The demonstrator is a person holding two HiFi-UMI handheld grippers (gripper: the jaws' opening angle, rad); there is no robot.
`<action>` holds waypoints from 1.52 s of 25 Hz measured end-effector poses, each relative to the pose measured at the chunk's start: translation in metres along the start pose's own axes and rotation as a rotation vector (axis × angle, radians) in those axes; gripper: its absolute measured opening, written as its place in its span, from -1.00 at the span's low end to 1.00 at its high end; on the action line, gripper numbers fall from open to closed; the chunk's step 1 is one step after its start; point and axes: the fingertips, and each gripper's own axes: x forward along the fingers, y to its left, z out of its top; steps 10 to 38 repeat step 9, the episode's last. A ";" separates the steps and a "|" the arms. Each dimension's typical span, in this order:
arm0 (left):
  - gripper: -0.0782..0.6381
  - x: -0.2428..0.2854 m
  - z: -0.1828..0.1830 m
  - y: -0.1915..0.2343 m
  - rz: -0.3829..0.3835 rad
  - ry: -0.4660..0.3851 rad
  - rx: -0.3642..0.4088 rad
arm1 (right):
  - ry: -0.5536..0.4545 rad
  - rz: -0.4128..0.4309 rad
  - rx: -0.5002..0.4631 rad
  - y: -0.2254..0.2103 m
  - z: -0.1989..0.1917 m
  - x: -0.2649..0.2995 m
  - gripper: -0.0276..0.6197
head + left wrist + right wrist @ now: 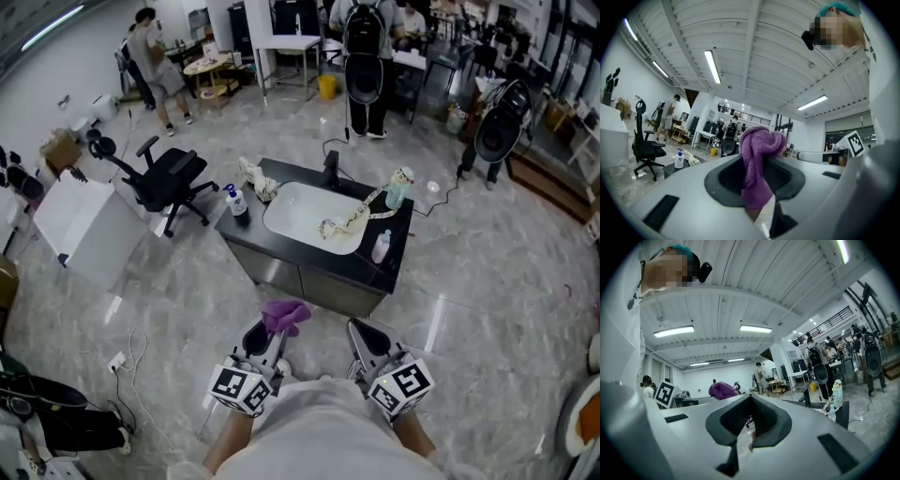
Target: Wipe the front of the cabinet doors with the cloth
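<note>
The left gripper (270, 333) is clamped on the purple cloth (286, 316), whose bunched end stands clear of the tips, ready to press flat on a surface. The right gripper (362, 330) has its jaws together on nothing, apparently spare. Both sit at six o'clock, aimed toward twelve at the cabinet doors (309, 281), near but apart, so wiping looks not yet begun.

The cabinet doors (319, 284) show only as a thin, foreshortened strip under the black surface (366, 265), so their fronts can barely be made out. The purple cloth (757, 154) loses its lower end between the jaws of the left hand-held gripper (270, 336). The bottom edge cuts off the person's forearms (230, 439). A pale strung thing (352, 217) in the sink (291, 202) is too small to name. An orange object (589, 417) is cropped at the right edge.
</note>
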 end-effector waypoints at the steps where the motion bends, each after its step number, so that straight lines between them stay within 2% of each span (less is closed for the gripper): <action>1: -0.49 -0.003 -0.001 0.001 0.007 0.000 -0.001 | 0.001 0.008 0.002 0.002 -0.001 0.002 -0.83; 9: -0.48 -0.016 -0.003 0.009 0.044 -0.013 -0.004 | -0.004 0.044 0.005 0.014 -0.008 0.009 -0.83; 38: -0.48 -0.016 -0.003 0.009 0.044 -0.013 -0.004 | -0.004 0.044 0.005 0.014 -0.008 0.009 -0.83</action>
